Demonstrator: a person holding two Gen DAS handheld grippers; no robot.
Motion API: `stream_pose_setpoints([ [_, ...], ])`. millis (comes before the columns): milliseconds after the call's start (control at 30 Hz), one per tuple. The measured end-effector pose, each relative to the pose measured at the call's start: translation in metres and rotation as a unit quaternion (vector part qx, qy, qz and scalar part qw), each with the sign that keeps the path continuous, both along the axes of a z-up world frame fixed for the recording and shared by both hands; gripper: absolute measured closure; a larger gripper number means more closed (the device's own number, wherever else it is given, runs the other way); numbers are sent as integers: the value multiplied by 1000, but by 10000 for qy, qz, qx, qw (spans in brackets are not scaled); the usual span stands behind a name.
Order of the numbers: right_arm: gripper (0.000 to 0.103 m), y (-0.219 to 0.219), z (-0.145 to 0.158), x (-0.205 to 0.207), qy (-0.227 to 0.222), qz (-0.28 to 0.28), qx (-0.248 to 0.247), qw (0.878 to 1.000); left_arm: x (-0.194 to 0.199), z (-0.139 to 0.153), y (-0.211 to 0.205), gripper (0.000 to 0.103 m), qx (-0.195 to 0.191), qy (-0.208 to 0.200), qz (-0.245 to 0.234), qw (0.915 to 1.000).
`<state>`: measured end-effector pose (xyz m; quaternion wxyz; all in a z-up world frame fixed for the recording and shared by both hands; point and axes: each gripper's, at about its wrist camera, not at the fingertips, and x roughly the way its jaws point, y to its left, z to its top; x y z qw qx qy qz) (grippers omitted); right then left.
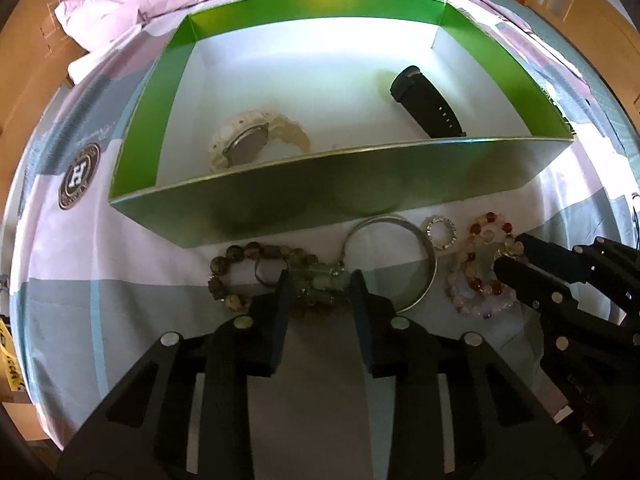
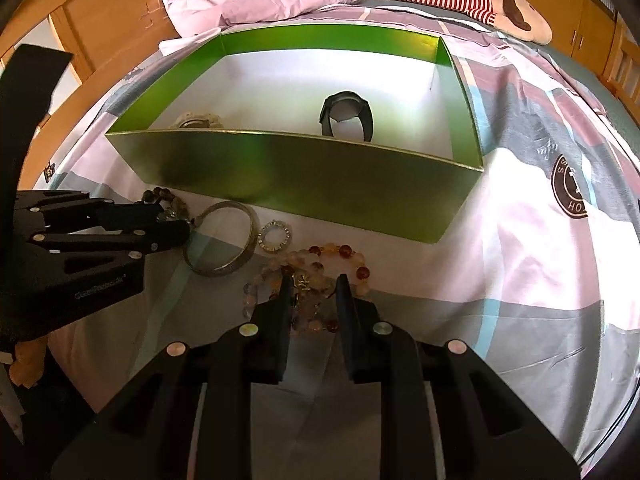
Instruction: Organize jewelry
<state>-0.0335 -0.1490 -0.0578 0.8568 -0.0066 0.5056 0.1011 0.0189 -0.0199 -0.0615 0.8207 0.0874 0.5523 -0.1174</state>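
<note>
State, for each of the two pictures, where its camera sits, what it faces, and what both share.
Left wrist: on the left gripper, facing down at a greenish bead bracelet between its fingers; right gripper enters at right.
Right wrist: on the right gripper, over pale-and-red bead bracelets; left gripper enters at left.
Shared: open green cardboard box, silver bangle.

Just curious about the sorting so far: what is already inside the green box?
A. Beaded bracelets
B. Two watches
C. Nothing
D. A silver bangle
B: a white watch and a black watch lie in the box; the bangle and beads are outside.
</note>
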Motion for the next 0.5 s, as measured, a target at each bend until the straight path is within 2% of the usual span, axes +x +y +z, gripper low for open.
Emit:
stream_pose_setpoints([
  [500, 81, 1, -6, 0, 36, -72, -53, 10000, -12, 5, -9, 81, -27, 43, -267, 9996],
])
